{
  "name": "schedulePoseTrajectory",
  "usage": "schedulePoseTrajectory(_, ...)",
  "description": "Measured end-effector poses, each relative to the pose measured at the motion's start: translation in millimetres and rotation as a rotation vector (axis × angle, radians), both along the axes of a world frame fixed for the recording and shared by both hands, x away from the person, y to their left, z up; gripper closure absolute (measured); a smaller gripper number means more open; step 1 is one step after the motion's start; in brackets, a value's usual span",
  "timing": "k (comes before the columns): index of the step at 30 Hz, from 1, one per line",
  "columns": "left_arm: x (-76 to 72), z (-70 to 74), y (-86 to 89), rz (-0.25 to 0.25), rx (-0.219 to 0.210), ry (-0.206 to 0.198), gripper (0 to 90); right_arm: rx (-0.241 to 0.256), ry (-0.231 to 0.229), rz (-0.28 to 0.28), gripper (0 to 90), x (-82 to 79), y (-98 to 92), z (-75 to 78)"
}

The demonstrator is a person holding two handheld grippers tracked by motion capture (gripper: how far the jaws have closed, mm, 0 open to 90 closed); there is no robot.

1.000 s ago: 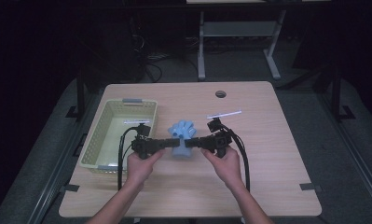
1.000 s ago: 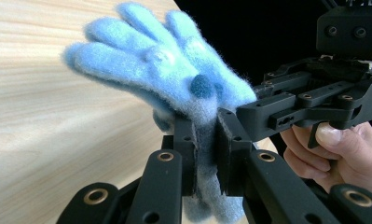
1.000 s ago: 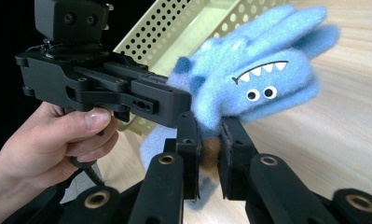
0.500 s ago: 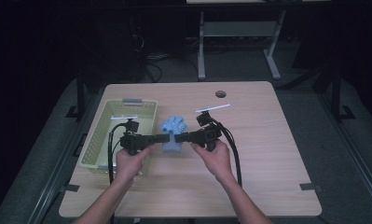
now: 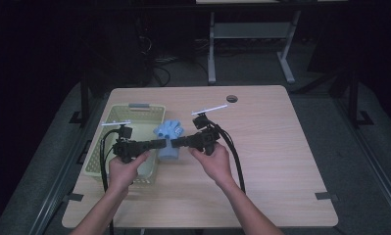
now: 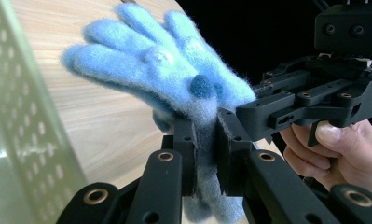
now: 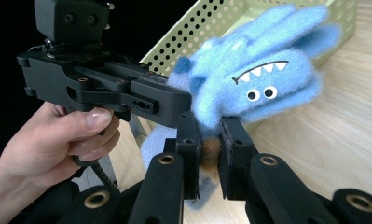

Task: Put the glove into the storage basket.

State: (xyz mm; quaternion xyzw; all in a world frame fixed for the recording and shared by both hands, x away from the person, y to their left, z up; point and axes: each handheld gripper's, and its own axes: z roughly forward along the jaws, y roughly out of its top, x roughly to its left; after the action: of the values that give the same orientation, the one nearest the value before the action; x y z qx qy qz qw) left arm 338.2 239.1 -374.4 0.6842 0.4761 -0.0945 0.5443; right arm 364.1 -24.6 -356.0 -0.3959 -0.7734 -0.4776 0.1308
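Observation:
A fluffy light-blue glove (image 5: 168, 132) with a monster face (image 7: 260, 79) hangs above the table between both grippers, just right of the basket. My left gripper (image 5: 164, 143) is shut on its cuff, the fuzzy fabric pinched between its pads (image 6: 205, 154). My right gripper (image 5: 176, 143) comes in from the other side and is shut on the same cuff (image 7: 210, 154). The glove (image 6: 160, 65) has its fingers pointing away from me, toward the far side of the table.
A pale green perforated basket (image 5: 115, 128) stands at the table's left, its wall (image 7: 207, 18) right behind the glove. The wooden table (image 5: 281, 147) has a round cable hole (image 5: 232, 99) at the back. A person's hands hold both grippers.
Both grippers have carried the glove left, from the table's middle to beside the basket's right wall. Both stay shut on it.

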Motion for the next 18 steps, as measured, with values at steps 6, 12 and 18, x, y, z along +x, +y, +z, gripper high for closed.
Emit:
schedulePoseTrajectory(6,-2.8,2.4,10.9,0.019,0.003,-0.004,79.9,0.012,-0.001,0.012,79.9,2.0,12.3,1.0)
schedulePoseTrajectory(12,-5.2,3.7,24.1,0.038,0.008,0.000,79.9,0.017,0.005,0.031,79.9,4.7,25.4,0.8)
schedulePoseTrajectory(18,-7.3,3.7,38.0,0.054,0.013,0.002,79.9,0.021,0.008,0.052,79.9,7.8,40.9,-0.8)
